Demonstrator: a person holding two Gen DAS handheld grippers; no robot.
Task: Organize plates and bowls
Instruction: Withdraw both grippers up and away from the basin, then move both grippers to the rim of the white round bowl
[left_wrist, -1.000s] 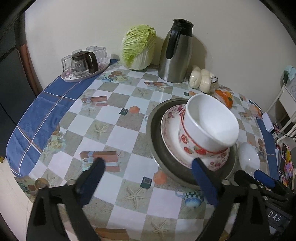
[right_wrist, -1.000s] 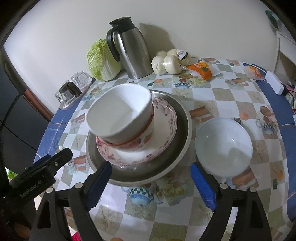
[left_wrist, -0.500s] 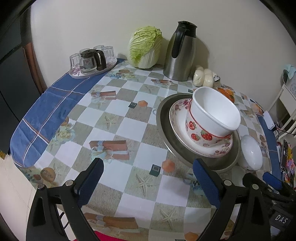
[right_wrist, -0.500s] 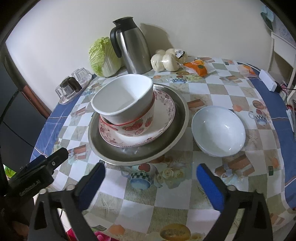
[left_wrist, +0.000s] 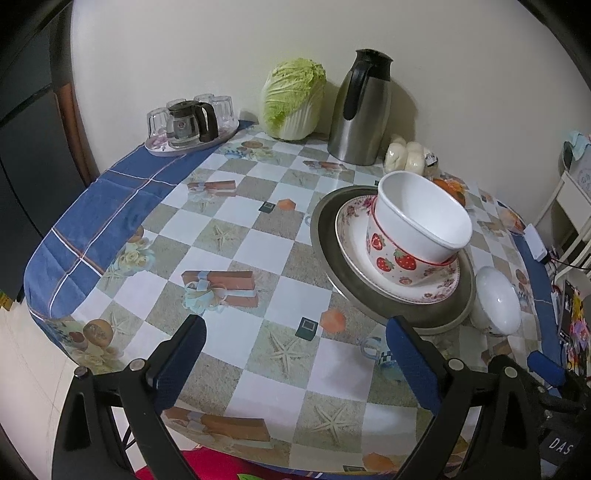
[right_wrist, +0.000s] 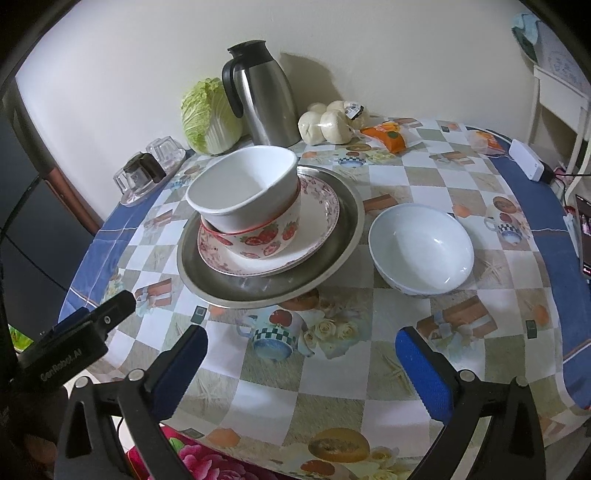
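Observation:
A grey metal plate (right_wrist: 343, 254) lies mid-table and carries a floral plate (right_wrist: 321, 221). On that stands a strawberry bowl (right_wrist: 266, 240) with a plain white bowl (right_wrist: 243, 192) resting tilted inside it. A second white bowl (right_wrist: 421, 247) stands alone on the cloth just right of the stack, also visible in the left wrist view (left_wrist: 496, 301). My left gripper (left_wrist: 295, 332) hovers open and empty over the cloth, near the table's front edge and left of the stack. My right gripper (right_wrist: 300, 338) is wide open and empty, in front of the gap between stack and lone bowl.
Against the far wall stand a steel thermos jug (right_wrist: 264, 96), a cabbage (right_wrist: 210, 118), white buns (right_wrist: 332, 120) and an orange packet (right_wrist: 388, 136). A tray of glasses with a small pot (left_wrist: 188, 123) is back left. A white box (right_wrist: 526, 164) sits at the right edge.
Both grippers have drawn back from the stack toward the near table edge, so the dishes look farther off. The right jaws widened slightly early on. The dishes have not moved.

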